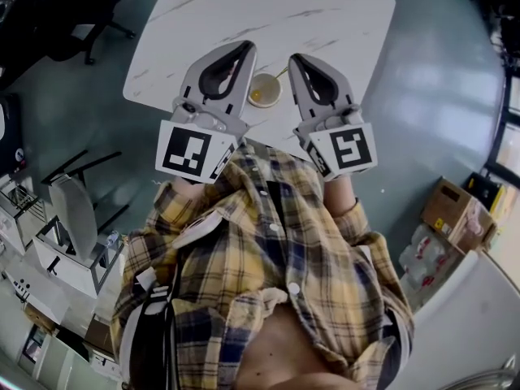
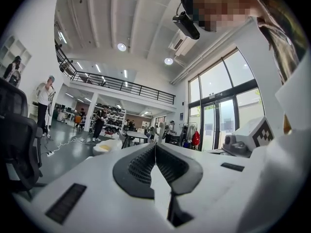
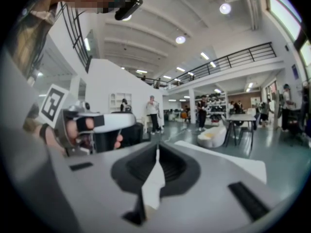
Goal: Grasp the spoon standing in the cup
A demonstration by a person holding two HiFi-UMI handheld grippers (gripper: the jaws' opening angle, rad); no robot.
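Observation:
A small white cup (image 1: 264, 89) with yellowish contents stands near the front edge of the white marble table (image 1: 325, 6). A thin spoon handle (image 1: 281, 73) leans out of it to the upper right. My left gripper (image 1: 244, 49) is just left of the cup and my right gripper (image 1: 296, 58) just right of it, both raised and apart from it. Each has its jaws pressed together with nothing between them. The cup (image 2: 105, 147) shows left of the left gripper (image 2: 155, 146), and the cup (image 3: 212, 137) lies right of the right gripper (image 3: 157, 152).
Black office chairs (image 1: 71, 13) stand left of the table. Cardboard boxes (image 1: 453, 213) sit on the floor at the right. A white chair and shelving (image 1: 71, 218) are at the lower left. People (image 2: 43, 106) stand far off in the hall.

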